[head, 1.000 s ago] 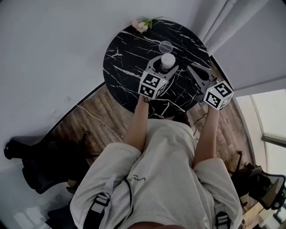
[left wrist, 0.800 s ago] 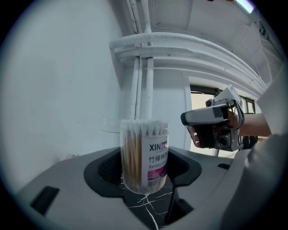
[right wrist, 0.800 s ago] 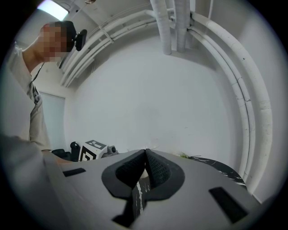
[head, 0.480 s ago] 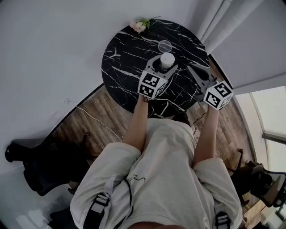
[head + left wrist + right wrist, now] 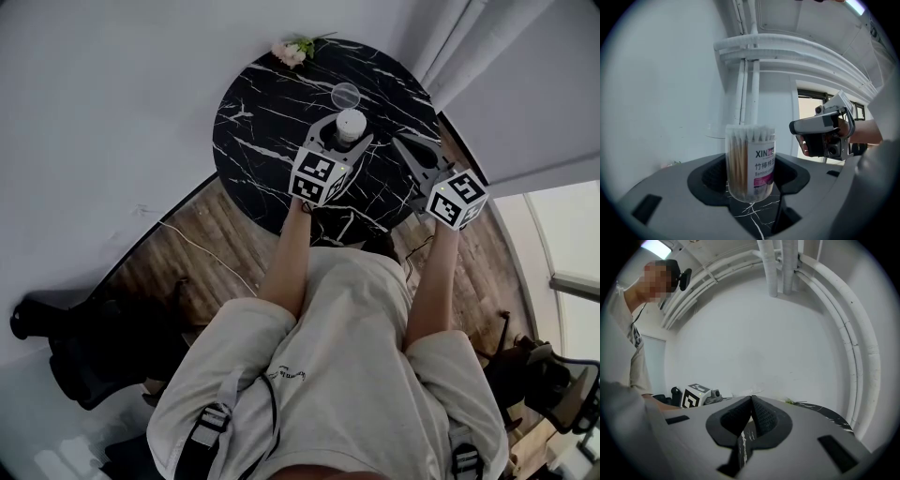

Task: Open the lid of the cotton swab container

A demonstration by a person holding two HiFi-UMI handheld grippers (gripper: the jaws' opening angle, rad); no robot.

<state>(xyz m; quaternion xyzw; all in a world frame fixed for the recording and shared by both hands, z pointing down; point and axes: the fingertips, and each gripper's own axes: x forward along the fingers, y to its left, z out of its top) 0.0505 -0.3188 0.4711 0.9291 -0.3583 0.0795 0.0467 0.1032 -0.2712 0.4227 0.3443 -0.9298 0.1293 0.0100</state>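
Note:
The cotton swab container (image 5: 352,122) stands on the round black marble table (image 5: 262,112); it is a clear cylinder with a white and purple label (image 5: 764,164) and the white swab tips show at its top. My left gripper (image 5: 345,138) (image 5: 751,180) is shut on it, a dark pad against each side. A clear round lid (image 5: 346,95) lies on the table just beyond the container. My right gripper (image 5: 405,143) (image 5: 751,401) hovers to the container's right, jaws shut with nothing between them; it also shows in the left gripper view (image 5: 820,125).
A small bunch of pink flowers (image 5: 292,52) lies at the table's far edge. White walls and a curtain (image 5: 469,47) close in behind the table. Wood floor (image 5: 206,253) and a dark chair (image 5: 84,347) are on my left.

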